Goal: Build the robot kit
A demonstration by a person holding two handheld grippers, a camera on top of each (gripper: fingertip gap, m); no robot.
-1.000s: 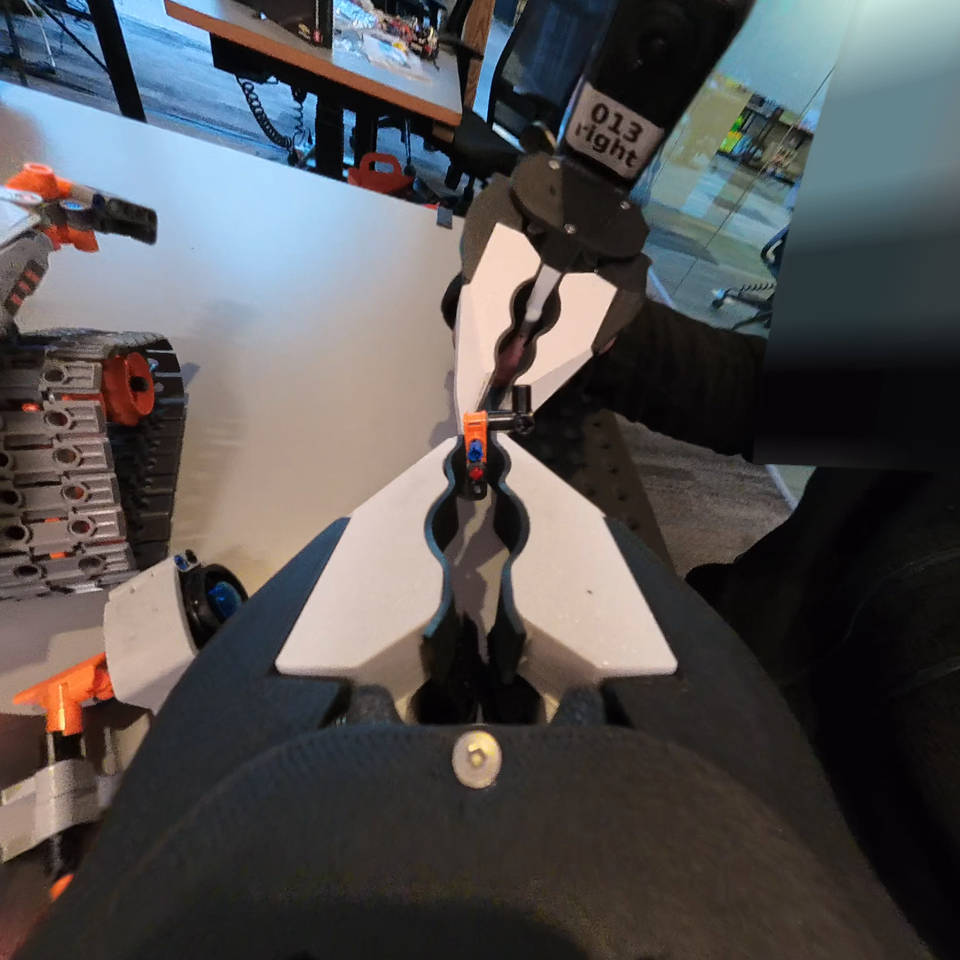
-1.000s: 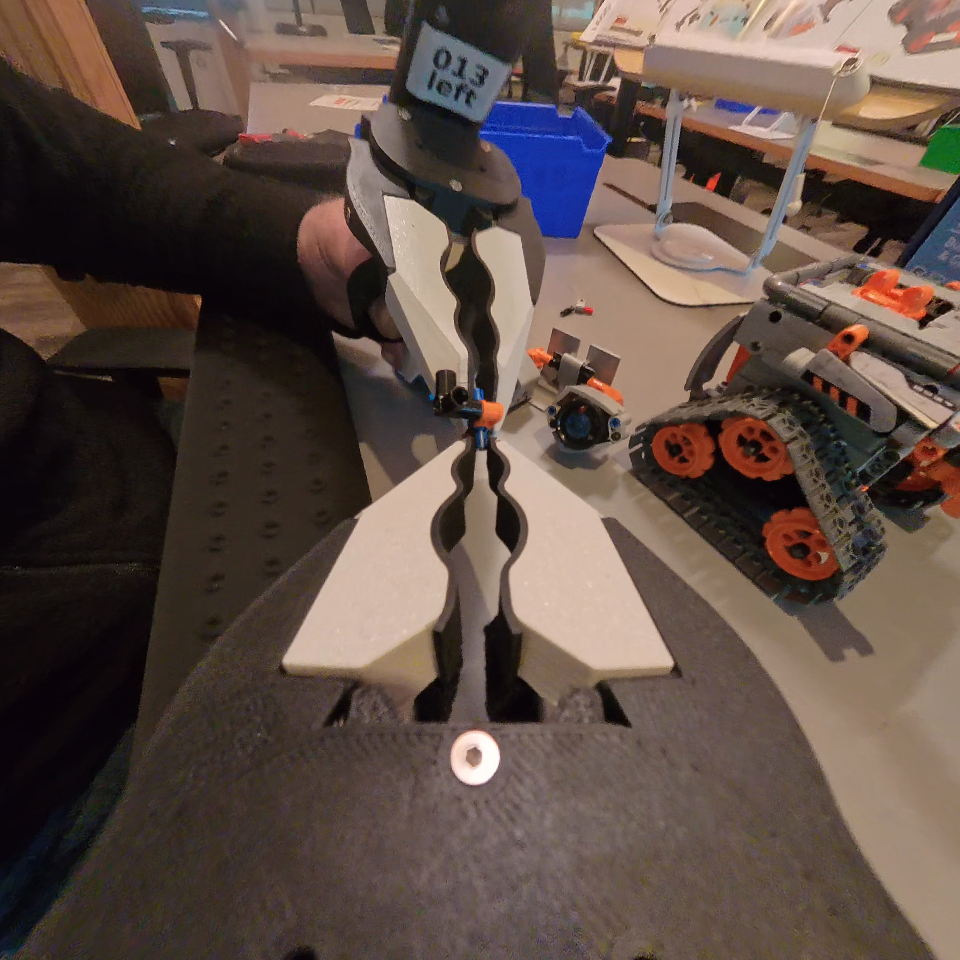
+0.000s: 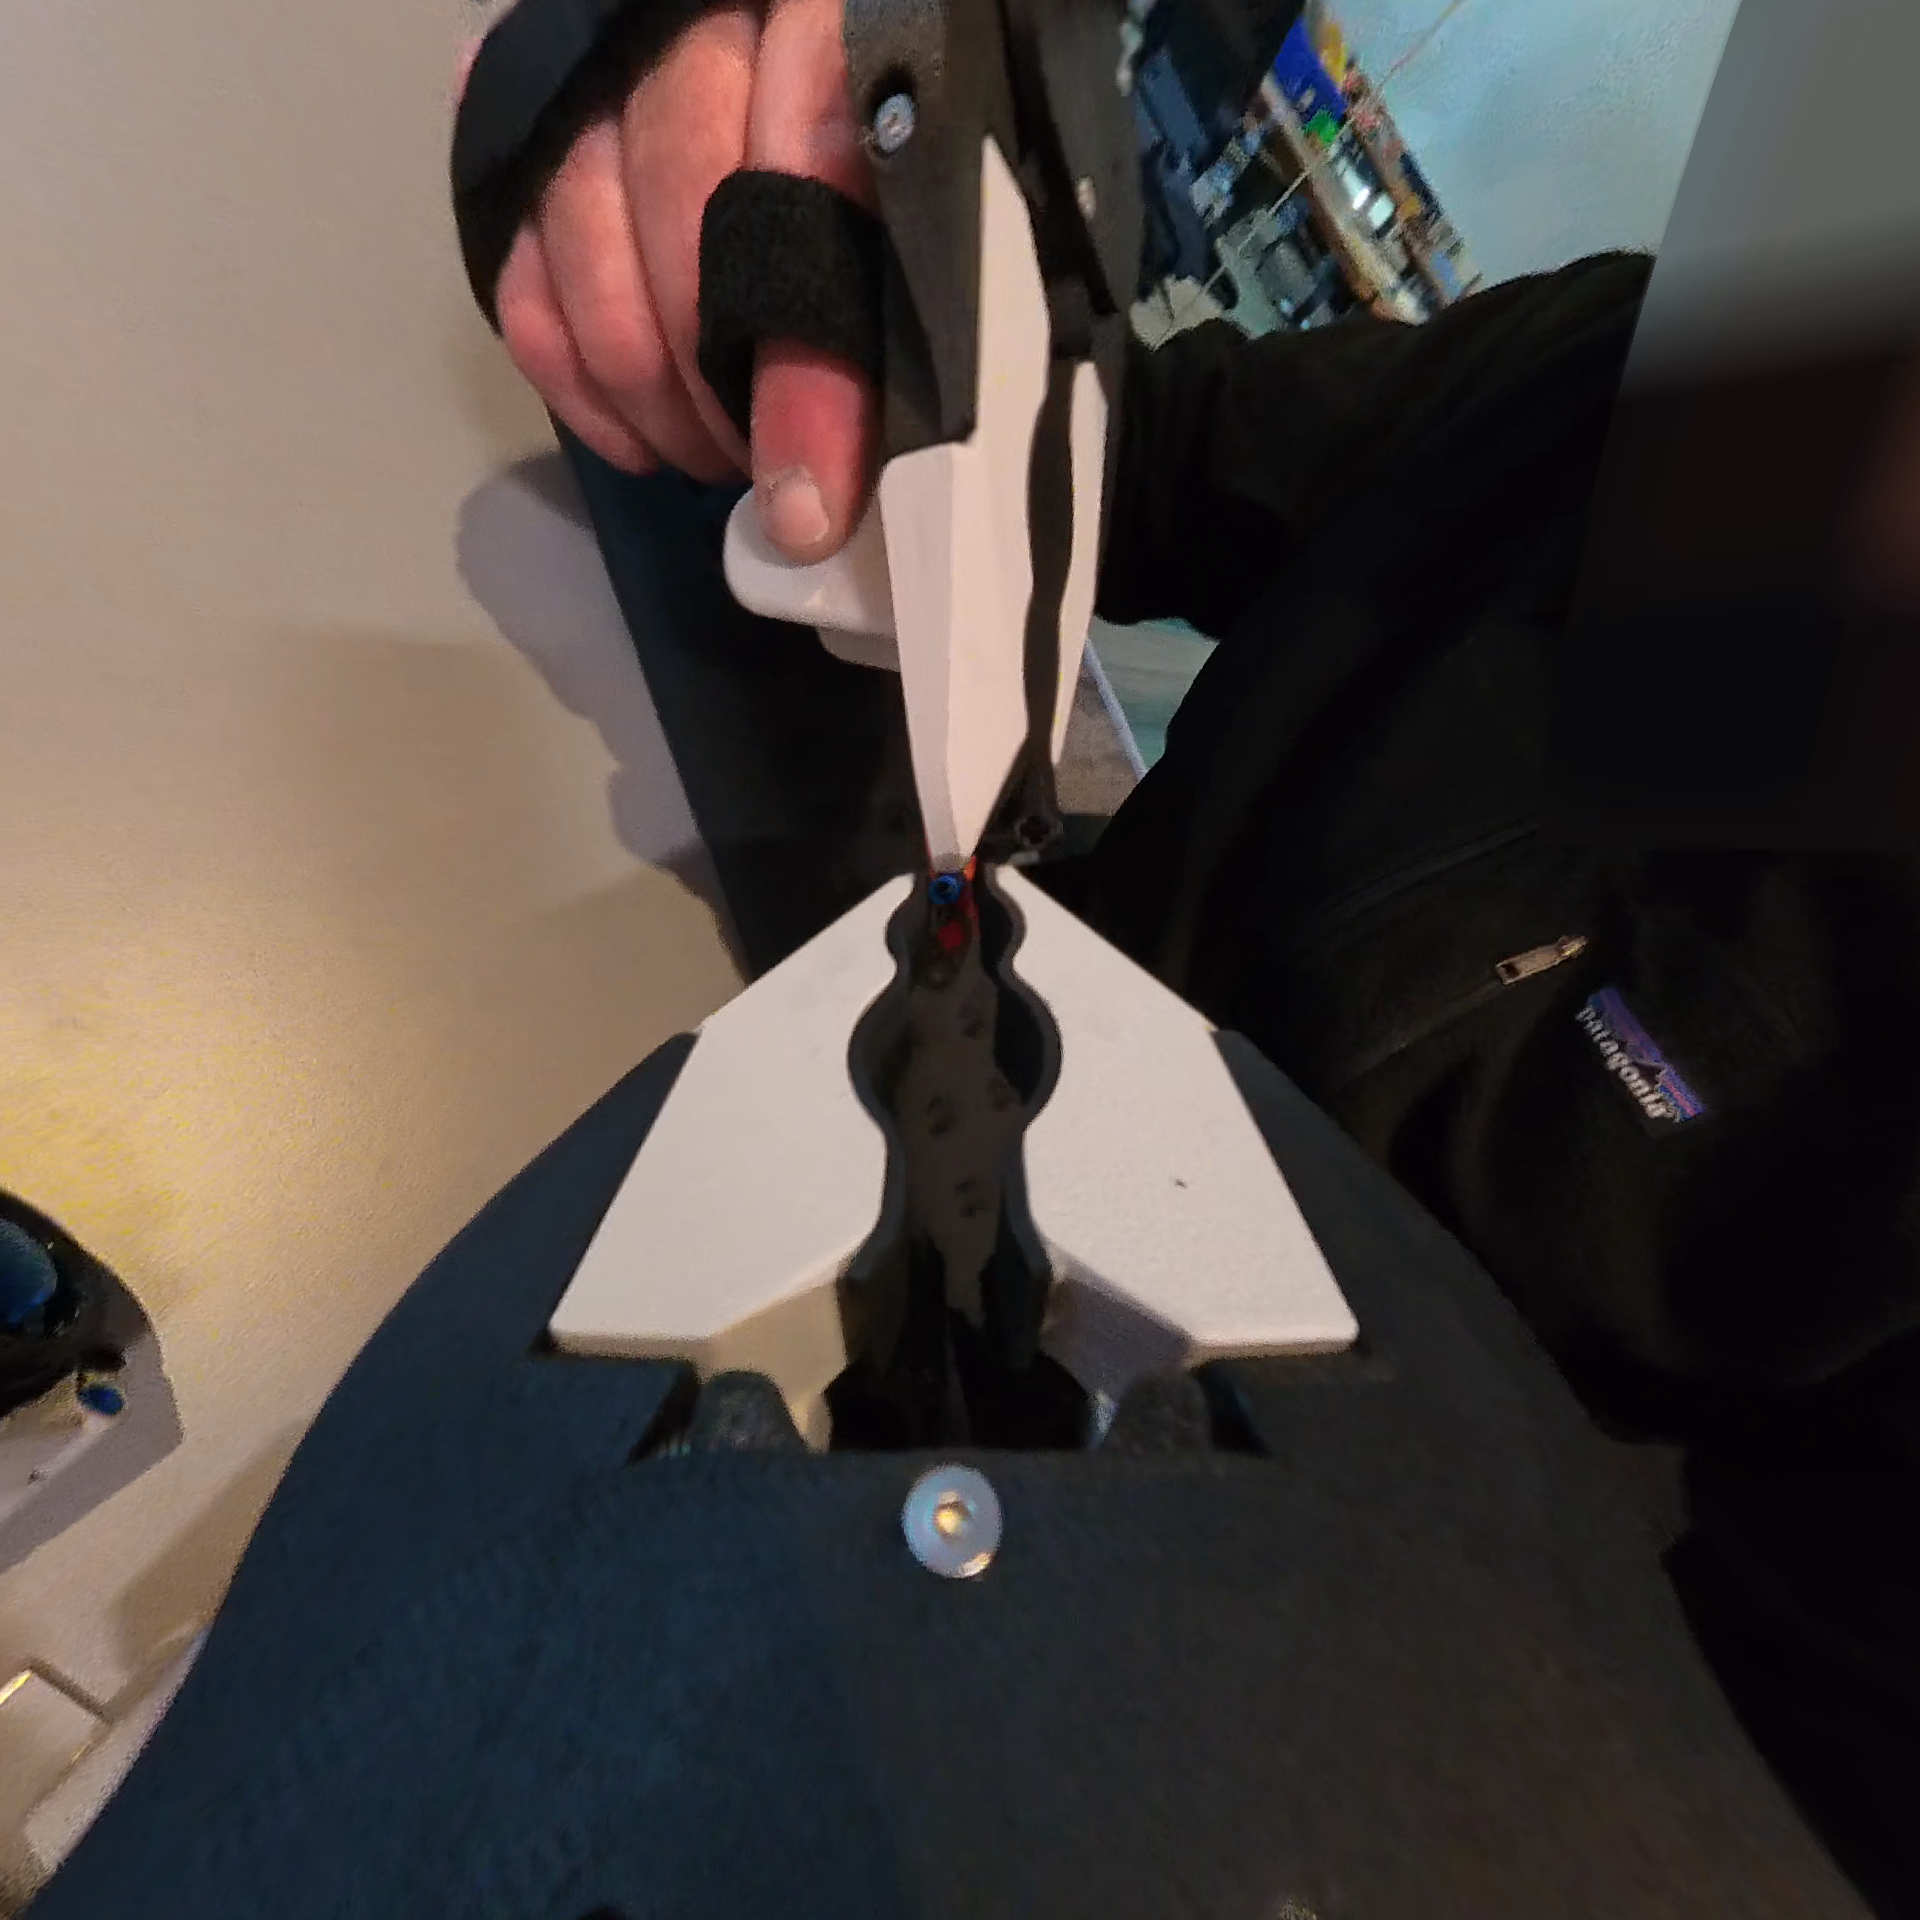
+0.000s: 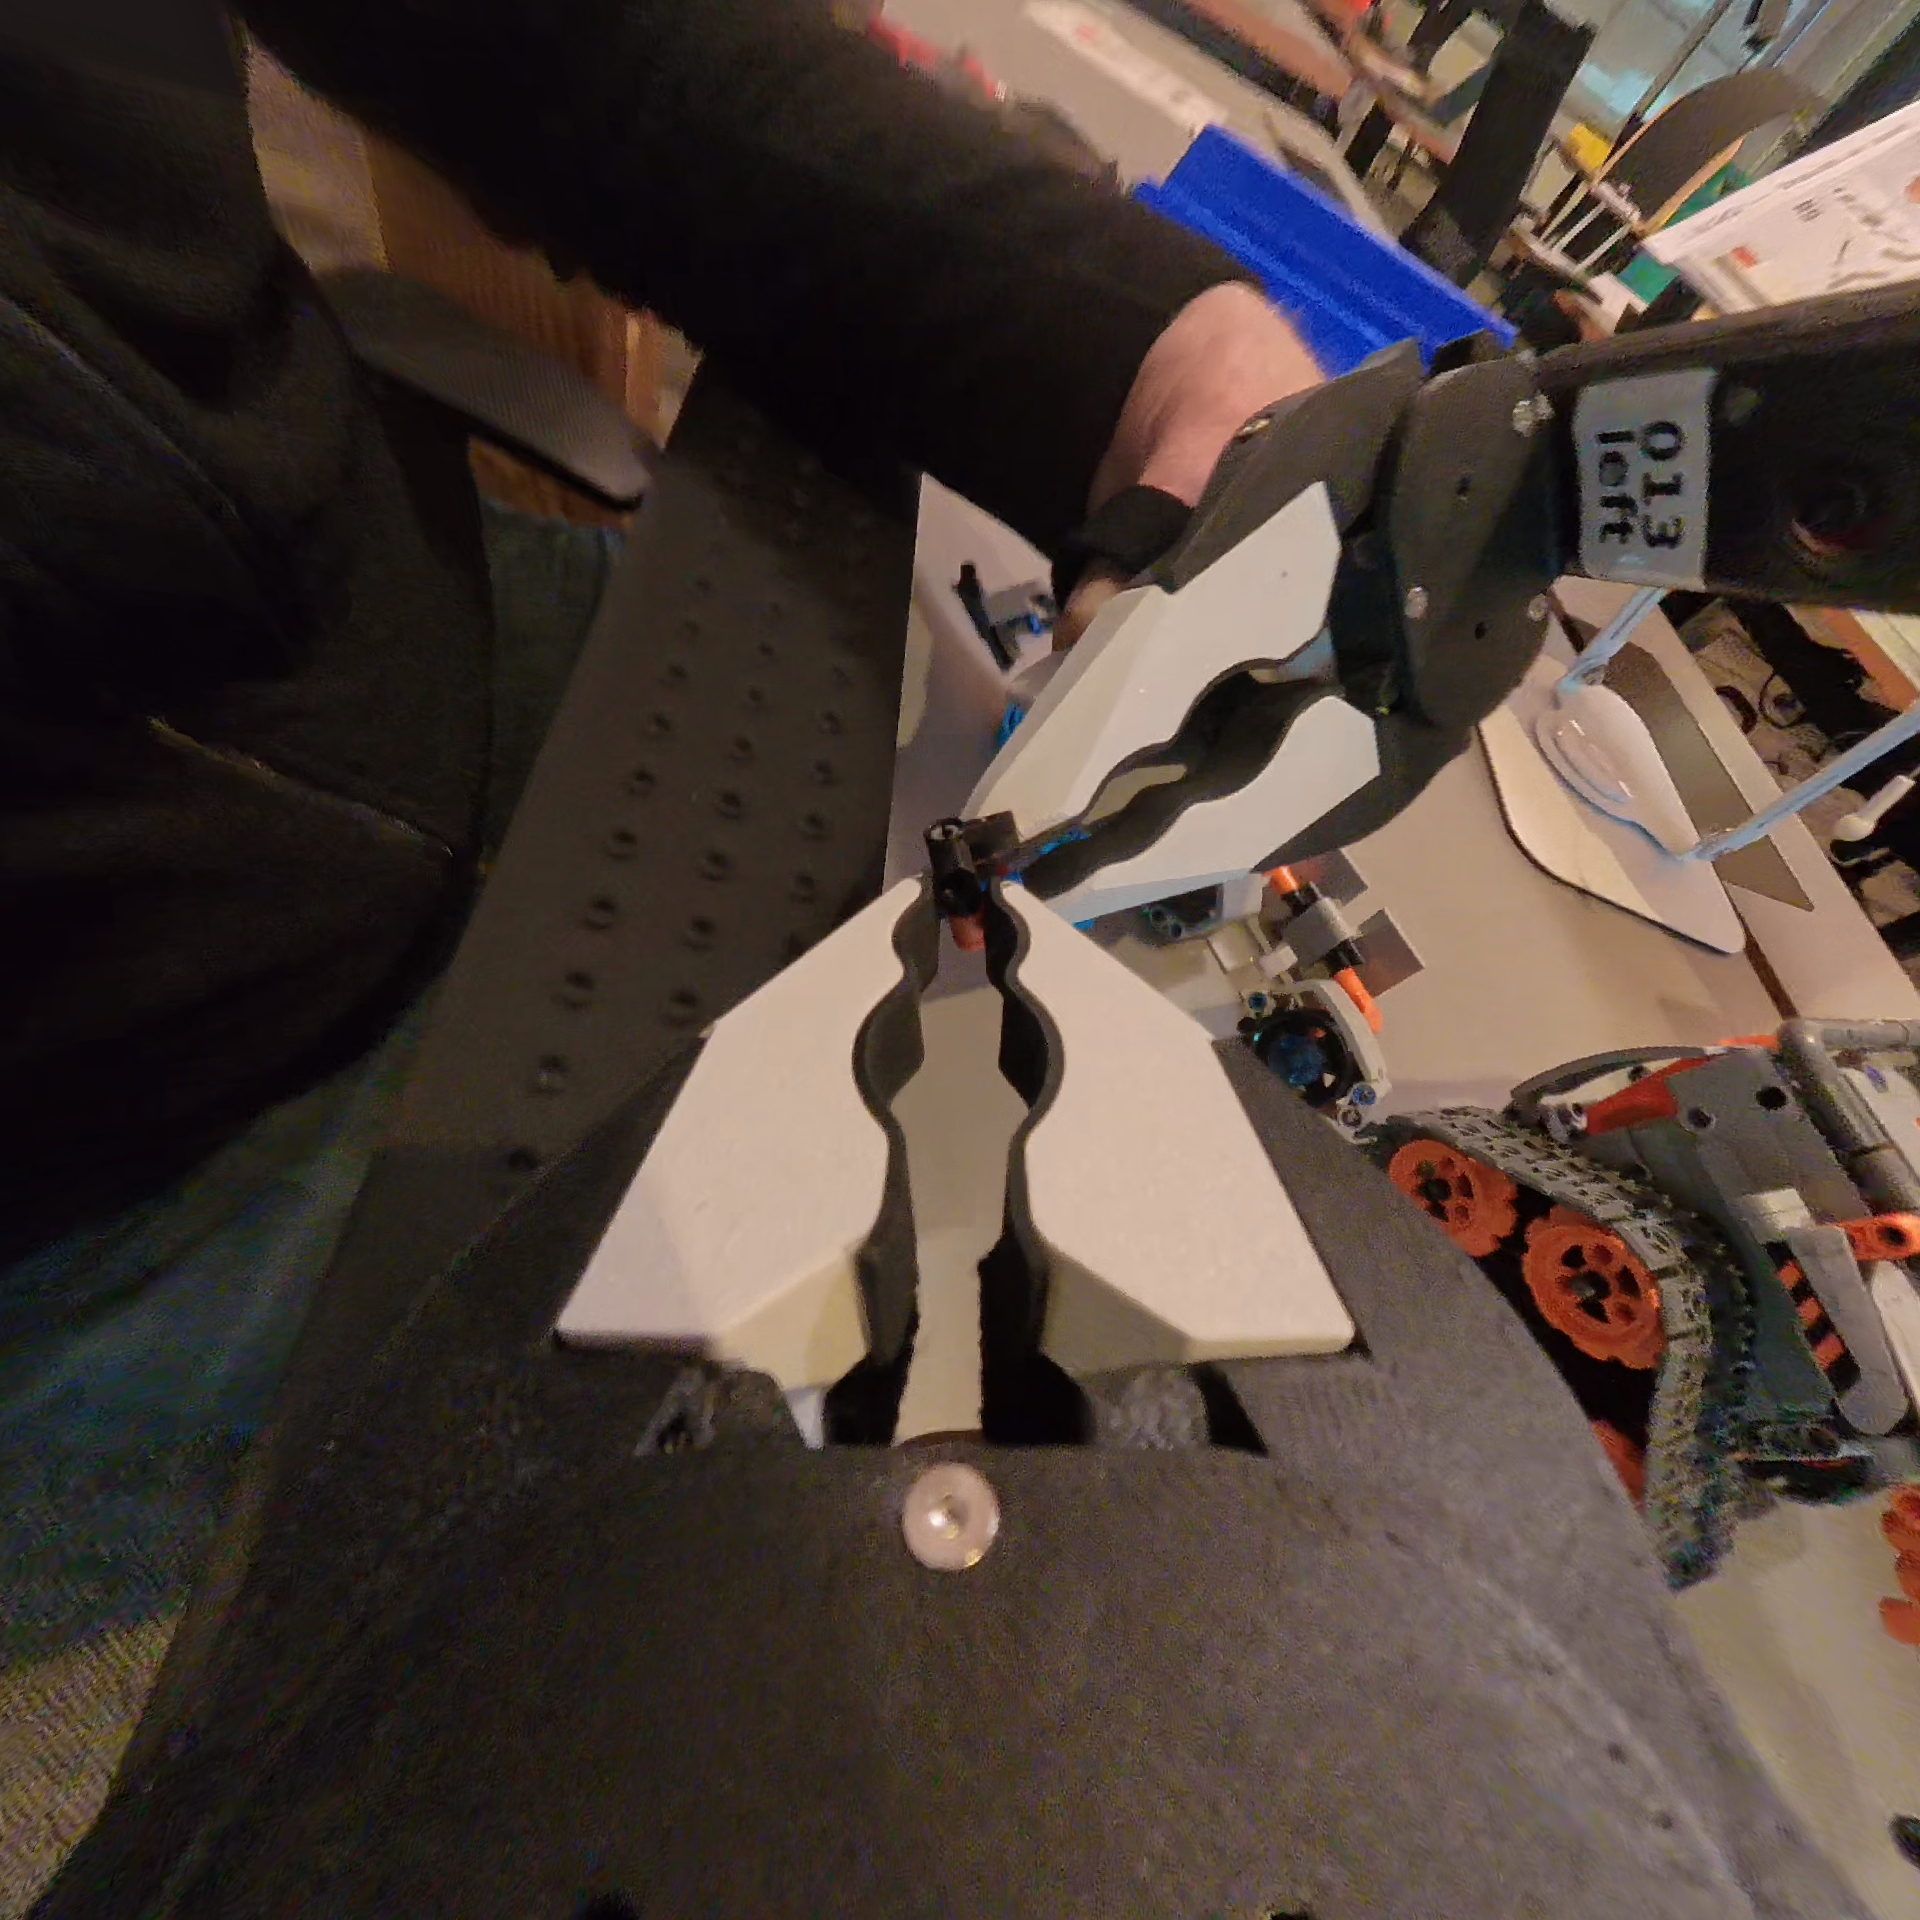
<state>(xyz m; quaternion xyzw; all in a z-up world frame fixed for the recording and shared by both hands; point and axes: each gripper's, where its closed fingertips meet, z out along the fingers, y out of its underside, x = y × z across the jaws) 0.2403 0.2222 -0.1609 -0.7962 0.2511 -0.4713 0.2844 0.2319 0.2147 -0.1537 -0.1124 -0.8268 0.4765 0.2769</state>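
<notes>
Left wrist view shows the left gripper (image 3: 951, 894) with its jaws nearly together at the tips, pinching a small piece of building-toy parts (image 3: 948, 902) in orange, blue and red. The right gripper (image 3: 987, 831) comes down from above, tip to tip with the left one, and its narrow jaws touch the same piece. A hand (image 3: 665, 260) with a black strap on one finger holds the right gripper, and a black fleece jacket (image 3: 1455, 935) fills the right side.

In the right wrist view, the right gripper (image 4: 961, 904) has its jaws closed on the small piece (image 4: 961, 883), where a black connector and an orange-red end are visible. The left gripper (image 4: 1023, 842) enters from the right, tilted, and its jaws also grip this piece, so the piece sits between both grippers, lifted above the light surface (image 4: 1455, 883).

On the surface, near the grippers, lies a small grey module (image 4: 1314, 1039) with a blue centre. Farther right stands a tracked toy vehicle (image 4: 1662, 1226) with orange wheels. A blue bin (image 4: 1320, 249) is behind the arm.
</notes>
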